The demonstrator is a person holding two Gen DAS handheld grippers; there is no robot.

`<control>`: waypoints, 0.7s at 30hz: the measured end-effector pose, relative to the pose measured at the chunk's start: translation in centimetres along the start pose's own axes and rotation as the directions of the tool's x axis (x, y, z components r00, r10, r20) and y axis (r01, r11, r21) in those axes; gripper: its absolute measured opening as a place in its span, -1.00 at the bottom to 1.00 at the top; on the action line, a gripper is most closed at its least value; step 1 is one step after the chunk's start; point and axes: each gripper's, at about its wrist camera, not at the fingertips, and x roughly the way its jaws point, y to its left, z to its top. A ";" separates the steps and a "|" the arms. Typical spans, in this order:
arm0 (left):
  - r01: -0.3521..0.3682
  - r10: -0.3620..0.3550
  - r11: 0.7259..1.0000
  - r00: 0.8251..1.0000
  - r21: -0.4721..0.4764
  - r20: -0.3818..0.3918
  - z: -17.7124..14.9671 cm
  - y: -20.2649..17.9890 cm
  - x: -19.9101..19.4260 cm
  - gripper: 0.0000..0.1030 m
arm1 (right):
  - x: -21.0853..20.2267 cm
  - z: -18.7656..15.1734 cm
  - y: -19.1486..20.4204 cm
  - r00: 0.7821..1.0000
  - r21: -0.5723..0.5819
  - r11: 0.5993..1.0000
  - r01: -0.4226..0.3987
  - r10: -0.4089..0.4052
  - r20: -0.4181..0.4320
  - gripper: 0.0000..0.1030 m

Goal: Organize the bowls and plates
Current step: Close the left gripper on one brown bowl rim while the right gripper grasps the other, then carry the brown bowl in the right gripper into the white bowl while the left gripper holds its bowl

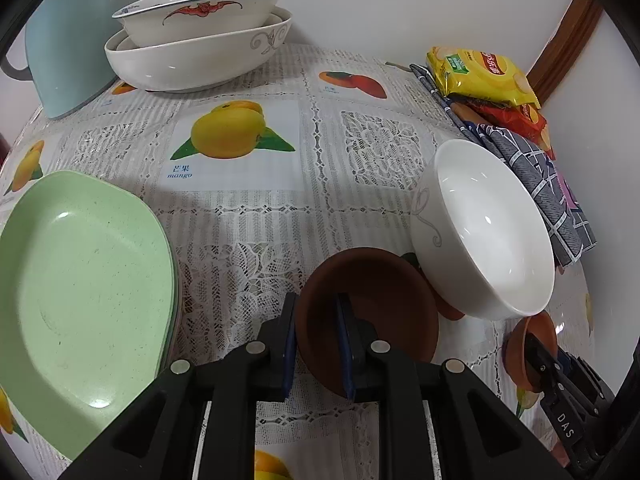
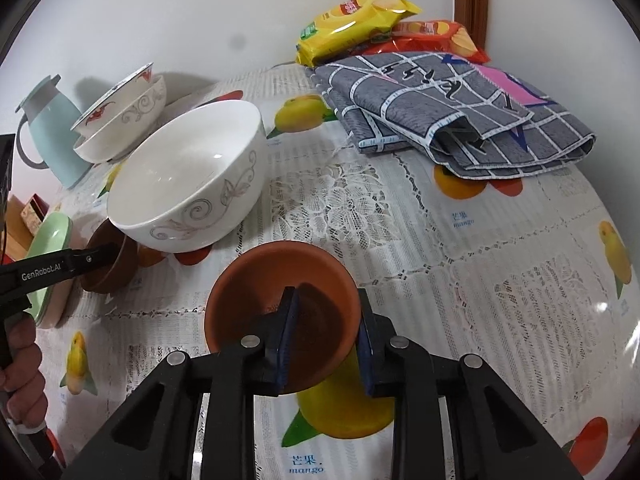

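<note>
My left gripper is shut on the rim of a dark brown saucer, held just above the tablecloth; it also shows in the right wrist view. My right gripper is shut on the rim of a terracotta saucer, seen small in the left wrist view. A white bowl with grey scrolls stands between the two saucers, tilted against the brown one. Green plates lie stacked at the left. Two stacked white bowls stand at the back.
A pale blue jug stands behind the stacked bowls. A folded grey checked cloth and snack packets lie at the back right by the wall. The fruit-print tablecloth covers the table.
</note>
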 end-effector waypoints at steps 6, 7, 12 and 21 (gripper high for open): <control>0.027 -0.027 1.000 1.000 -0.002 0.006 -0.3 0.0 -0.8 -0.83 | -0.7 0.0 -0.6 0.999 0.042 0.999 -0.033 0.032 0.011 -0.80; 0.031 -0.031 1.000 0.999 0.000 0.009 -0.4 0.0 -1.1 -0.83 | -0.9 0.0 -0.5 0.999 0.034 0.999 -0.034 0.034 0.013 -0.80; 0.044 -0.045 0.999 0.999 0.015 0.023 -0.7 -0.2 -2.6 -0.83 | -1.8 -0.3 0.0 0.999 0.035 0.999 -0.039 0.038 0.020 -0.82; 0.068 -0.069 0.998 0.996 0.017 0.059 -1.5 0.0 -6.2 -0.83 | -4.5 -0.9 1.1 0.998 0.029 0.999 -0.044 0.043 0.046 -0.82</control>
